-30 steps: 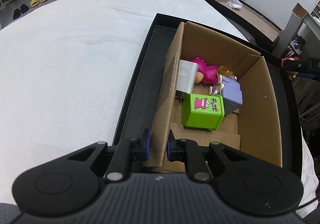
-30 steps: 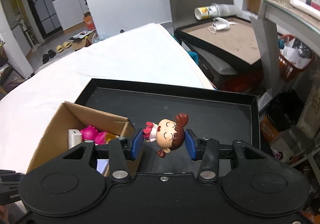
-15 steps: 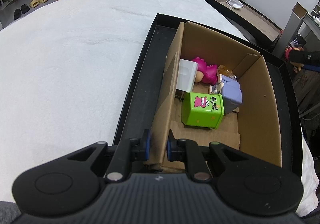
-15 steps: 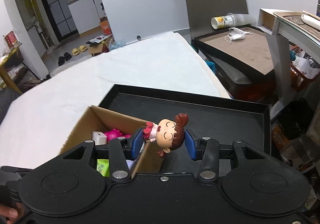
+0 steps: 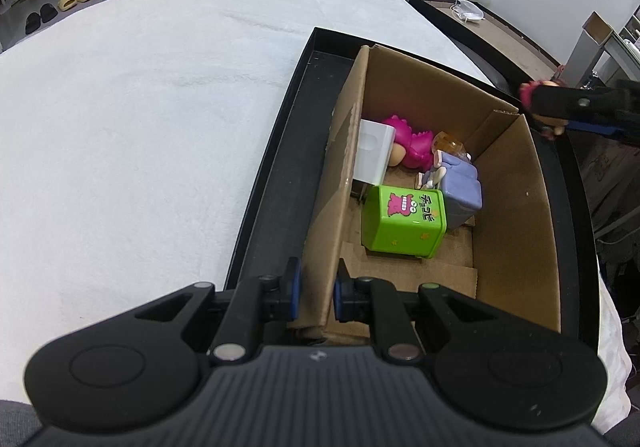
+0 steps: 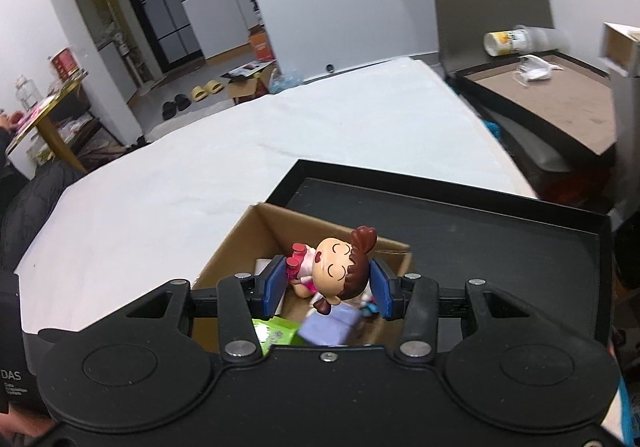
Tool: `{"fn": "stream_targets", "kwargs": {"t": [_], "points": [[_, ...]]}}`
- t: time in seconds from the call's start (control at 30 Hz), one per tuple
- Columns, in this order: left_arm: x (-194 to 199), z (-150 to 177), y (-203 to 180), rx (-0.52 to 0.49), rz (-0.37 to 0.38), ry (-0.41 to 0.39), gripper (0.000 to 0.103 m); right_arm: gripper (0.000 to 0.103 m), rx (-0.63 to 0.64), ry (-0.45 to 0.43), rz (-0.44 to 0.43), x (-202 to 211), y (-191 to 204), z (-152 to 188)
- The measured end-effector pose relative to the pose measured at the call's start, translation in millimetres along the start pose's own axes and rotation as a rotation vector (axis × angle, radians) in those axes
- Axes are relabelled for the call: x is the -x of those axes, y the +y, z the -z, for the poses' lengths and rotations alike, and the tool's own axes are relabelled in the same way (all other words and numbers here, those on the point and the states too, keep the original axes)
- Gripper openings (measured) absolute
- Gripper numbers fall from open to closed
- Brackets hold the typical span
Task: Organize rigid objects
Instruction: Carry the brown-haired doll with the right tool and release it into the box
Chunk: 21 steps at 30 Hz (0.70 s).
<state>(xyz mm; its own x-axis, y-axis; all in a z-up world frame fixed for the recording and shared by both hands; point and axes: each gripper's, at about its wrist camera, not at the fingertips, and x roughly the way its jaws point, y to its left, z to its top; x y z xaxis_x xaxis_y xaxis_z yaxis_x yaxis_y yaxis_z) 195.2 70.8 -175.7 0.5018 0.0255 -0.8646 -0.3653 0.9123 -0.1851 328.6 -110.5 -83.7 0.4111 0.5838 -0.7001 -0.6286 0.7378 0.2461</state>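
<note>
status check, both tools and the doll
Left tool shut on cardboard box wall. Right tool shut on doll, over the box. Nothing in the way.

The box (image 5: 508, 207) is plain brown cardboard and sits in a black tray (image 5: 276, 183) on a white desk (image 5: 140, 127). Inside lie a lime-green tin (image 5: 402, 223) printed with a pink cartoon figure and black characters, a lilac block (image 5: 462, 187), a magenta toy (image 5: 412, 143) and a white cube (image 5: 372, 155). The doll (image 6: 330, 271) has brown hair, a peach face and pink-and-red clothes. Both tongs are black with blue pads (image 6: 274, 283).
</note>
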Motion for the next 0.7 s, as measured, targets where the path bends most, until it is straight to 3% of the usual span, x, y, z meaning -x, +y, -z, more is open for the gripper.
{"fn": "stream_targets", "kwargs": {"t": [0.37, 0.47, 0.7], "points": [[0.4, -0.7, 1.2, 0.001, 0.007, 0.003, 0.015, 0.045, 0.048, 0.039, -0.023, -30.3, 25.0, 7.1], [0.4, -1.0, 0.9, 0.001, 0.008, 0.005, 0.015, 0.051, 0.06, 0.057, -0.017, -35.9, 28.5, 8.9], [-1.1, -4.0, 2.0, 0.003, 0.017, 0.017, 0.015, 0.057, 0.008, 0.02, 0.05, -10.6, 16.1, 10.9]]}}
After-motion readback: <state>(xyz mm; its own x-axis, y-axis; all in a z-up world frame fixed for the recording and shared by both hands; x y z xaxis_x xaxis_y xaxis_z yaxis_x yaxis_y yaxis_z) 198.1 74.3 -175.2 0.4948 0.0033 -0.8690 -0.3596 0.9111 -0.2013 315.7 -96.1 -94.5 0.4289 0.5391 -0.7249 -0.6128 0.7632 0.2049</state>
